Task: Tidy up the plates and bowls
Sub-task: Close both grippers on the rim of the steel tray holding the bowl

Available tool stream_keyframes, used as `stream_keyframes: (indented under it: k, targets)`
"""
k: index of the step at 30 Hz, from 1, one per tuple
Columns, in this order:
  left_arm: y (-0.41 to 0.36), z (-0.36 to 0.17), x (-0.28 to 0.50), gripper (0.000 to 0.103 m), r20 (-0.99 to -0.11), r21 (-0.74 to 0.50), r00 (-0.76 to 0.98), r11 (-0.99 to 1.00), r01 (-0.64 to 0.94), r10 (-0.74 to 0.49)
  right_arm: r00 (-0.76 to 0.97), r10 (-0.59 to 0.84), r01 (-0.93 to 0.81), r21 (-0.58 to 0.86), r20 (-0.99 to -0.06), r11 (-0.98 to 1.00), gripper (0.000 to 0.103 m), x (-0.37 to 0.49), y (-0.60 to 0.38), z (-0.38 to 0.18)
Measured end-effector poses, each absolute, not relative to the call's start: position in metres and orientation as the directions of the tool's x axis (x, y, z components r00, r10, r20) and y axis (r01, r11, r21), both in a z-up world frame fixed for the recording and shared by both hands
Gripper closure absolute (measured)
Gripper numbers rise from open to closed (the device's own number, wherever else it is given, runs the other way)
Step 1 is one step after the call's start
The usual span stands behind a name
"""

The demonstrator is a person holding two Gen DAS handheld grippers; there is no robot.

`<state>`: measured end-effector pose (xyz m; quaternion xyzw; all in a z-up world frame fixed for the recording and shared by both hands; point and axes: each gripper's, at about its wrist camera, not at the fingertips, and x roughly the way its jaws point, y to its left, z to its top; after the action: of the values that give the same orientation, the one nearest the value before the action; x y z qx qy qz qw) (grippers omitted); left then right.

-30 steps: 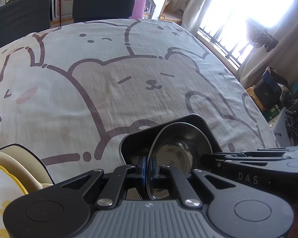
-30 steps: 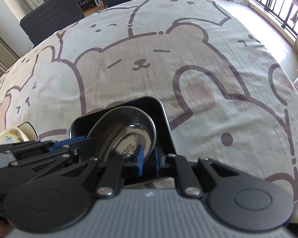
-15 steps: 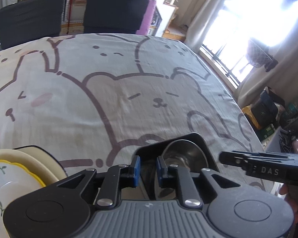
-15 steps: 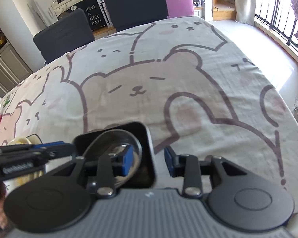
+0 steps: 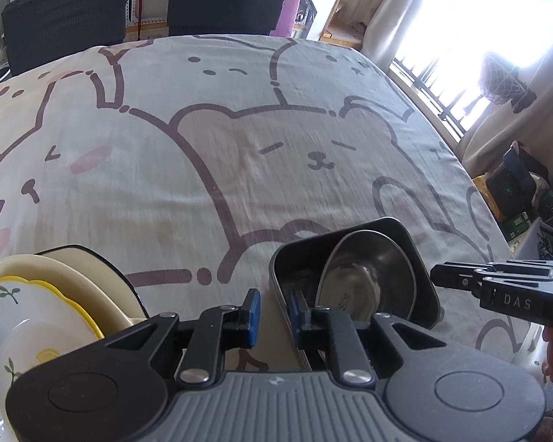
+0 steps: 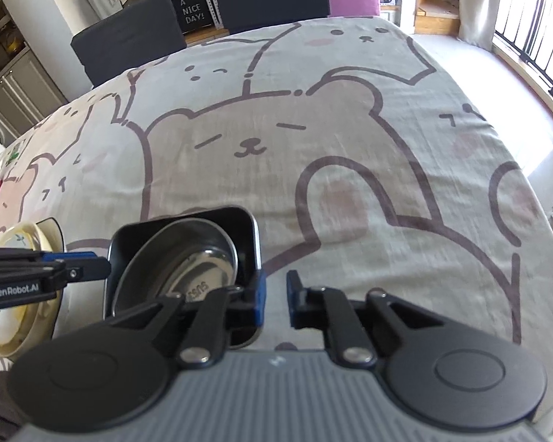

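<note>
Left wrist view: nearest, the left claw (image 5: 274, 311) is released, its blue pads parted with only tablecloth between them, just left of the black square dish's (image 5: 420, 258) rim. In that dish a steel bowl (image 5: 368, 280) leans tilted. Left of the claw a stack of cream plates (image 5: 55, 294), the top one yellow-rimmed with leaf prints, sits at the table edge. Right of the dish the right claw (image 5: 438, 280) shows side-on. In the right wrist view that claw (image 6: 276, 296) has just been closing, yet a gap remains and nothing sits between its pads; it hangs at the dish's right wall. Beyond lies the bear-printed tablecloth (image 6: 313, 118), then dark chairs (image 6: 129, 44) at the far side of the table.
</note>
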<state>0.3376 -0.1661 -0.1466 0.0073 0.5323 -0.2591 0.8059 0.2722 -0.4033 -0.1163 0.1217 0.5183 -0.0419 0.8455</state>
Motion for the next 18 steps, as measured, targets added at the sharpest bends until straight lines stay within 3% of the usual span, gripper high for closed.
stream_keyframes:
  k: [18]
  targets:
    - [-0.1704, -0.1511, 0.3389, 0.081, -0.867, -0.252, 0.292, 0.862, 0.44, -0.403, 0.431, 0.095, 0.188, 0.192, -0.898, 0.963, 0.089, 0.2807, -0.4019, -0.1225]
